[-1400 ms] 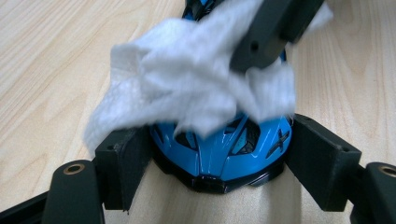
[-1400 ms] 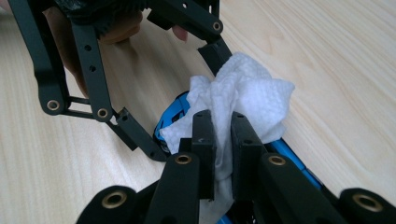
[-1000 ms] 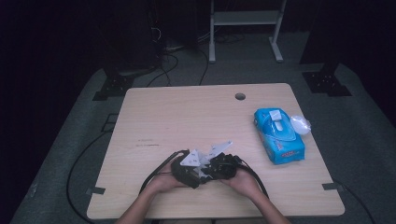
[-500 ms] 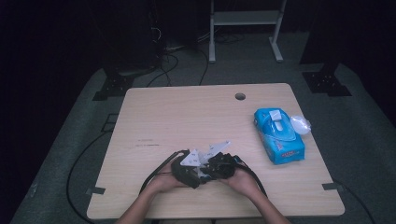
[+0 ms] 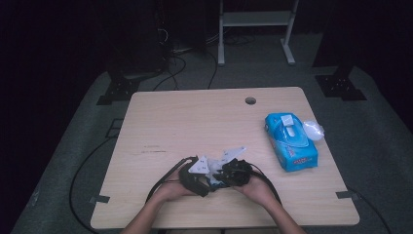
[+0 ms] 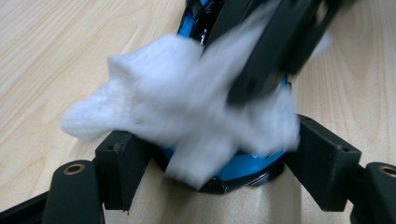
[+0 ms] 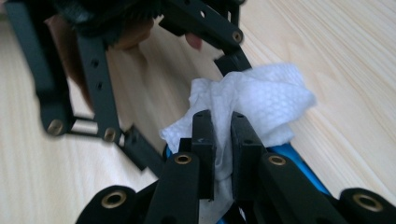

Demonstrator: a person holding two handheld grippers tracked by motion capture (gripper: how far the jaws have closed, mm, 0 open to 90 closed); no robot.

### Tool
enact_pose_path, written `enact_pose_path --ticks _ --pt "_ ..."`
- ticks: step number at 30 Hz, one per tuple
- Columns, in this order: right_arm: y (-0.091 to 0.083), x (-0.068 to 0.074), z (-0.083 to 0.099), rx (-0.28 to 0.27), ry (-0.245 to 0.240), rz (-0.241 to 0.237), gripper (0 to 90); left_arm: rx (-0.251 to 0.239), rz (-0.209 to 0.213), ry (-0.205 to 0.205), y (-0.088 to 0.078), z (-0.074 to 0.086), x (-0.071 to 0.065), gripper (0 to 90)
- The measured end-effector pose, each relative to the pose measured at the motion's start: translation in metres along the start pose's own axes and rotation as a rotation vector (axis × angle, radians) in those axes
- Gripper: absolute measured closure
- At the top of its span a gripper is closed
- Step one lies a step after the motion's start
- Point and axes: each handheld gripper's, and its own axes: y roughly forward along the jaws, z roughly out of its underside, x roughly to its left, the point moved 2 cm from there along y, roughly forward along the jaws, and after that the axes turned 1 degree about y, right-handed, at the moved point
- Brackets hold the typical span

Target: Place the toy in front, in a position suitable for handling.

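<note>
Your right gripper (image 7: 218,135) is clamping a white wipe (image 7: 261,105) between its nearly closed jaws; the wipe is bunching up above the jaw tips. Your left gripper (image 6: 219,154) is gripping a small blue pack (image 6: 243,168) from both sides, its jaws standing apart at the pack's width. The wipe (image 6: 187,112) is spreading over the top of this pack, with the right gripper's black jaws crossing in front of it. In the high view, both grippers (image 5: 214,173) are meeting near the table's (image 5: 195,122) front edge, tips together. A larger blue wipe pack (image 5: 290,141) is lying well apart toward the right edge, with a crumpled clear wrapper (image 5: 313,130) just beside it.
</note>
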Motion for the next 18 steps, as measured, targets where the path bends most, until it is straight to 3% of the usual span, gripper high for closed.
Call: enact_pose_path --ticks 6,8,10,14,18 --pt "0.0 -0.009 -0.002 -0.007 0.019 0.026 82.0 -0.002 0.001 0.0 0.0 0.0 0.0 25.3" --pt "-0.006 -0.018 0.0 -0.018 0.04 0.068 82.0 -0.002 0.0 0.001 0.0 0.0 0.0 25.3" --pt "-0.006 -0.022 0.002 -0.025 0.072 0.066 82.0 -0.001 -0.001 0.0 0.0 0.0 0.0 25.3" --pt "-0.003 -0.023 0.0 -0.024 0.053 0.082 81.9 -0.002 -0.003 -0.002 0.0 0.0 0.0 25.3" --pt "-0.006 -0.035 0.005 -0.034 0.119 0.101 81.9 -0.005 -0.001 0.0 0.0 0.0 0.0 25.3"
